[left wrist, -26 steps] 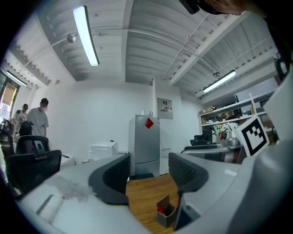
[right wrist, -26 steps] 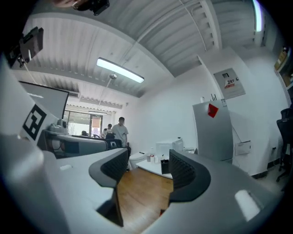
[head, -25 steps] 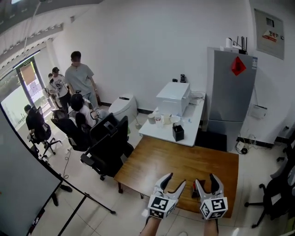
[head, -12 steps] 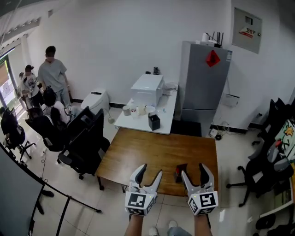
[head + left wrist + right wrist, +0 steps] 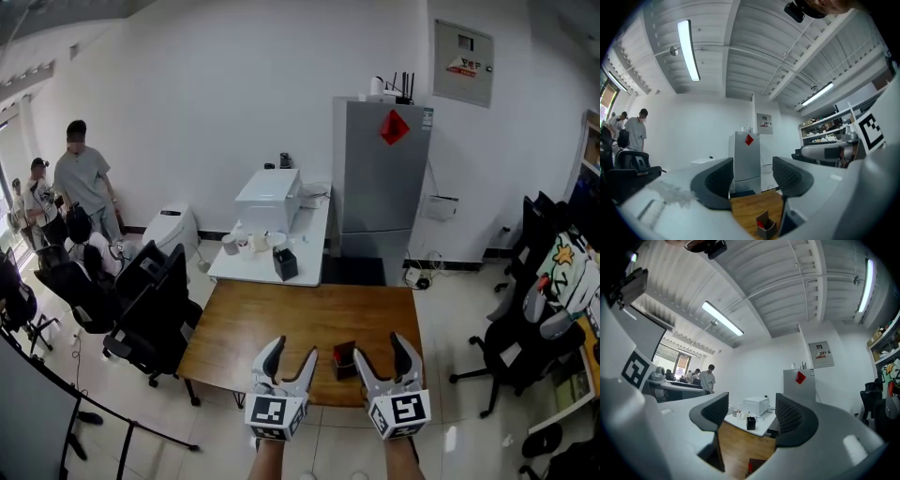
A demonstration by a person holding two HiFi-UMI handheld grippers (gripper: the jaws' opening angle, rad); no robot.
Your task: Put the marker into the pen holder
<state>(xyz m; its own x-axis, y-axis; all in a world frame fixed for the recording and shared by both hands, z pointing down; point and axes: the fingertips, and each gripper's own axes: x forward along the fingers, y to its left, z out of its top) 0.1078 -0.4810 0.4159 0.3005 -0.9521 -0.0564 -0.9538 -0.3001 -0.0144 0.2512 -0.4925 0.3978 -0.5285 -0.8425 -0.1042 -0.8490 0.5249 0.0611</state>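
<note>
Red marker (image 5: 761,224), we judged, stood inside dark square pen holder (image 5: 344,362) at near edge of brown wooden table (image 5: 272,323). Prob. light, stiff, slick plastic; we'd pinch mid-barrel. Left gripper (image 5: 292,352) & right gripper (image 5: 380,349) gaped wide, both empty.

White walls (image 5: 187,103) enclose a pale tiled floor (image 5: 450,319). A wooden surface (image 5: 281,323) stands mid-room. Beyond it a white table (image 5: 311,251) carries what may be a printer (image 5: 268,199). A grey refrigerator (image 5: 380,187) stands against the back wall, with black office chairs (image 5: 150,305) at left. Tube lights (image 5: 689,49) run along the ribbed ceiling (image 5: 740,56).
</note>
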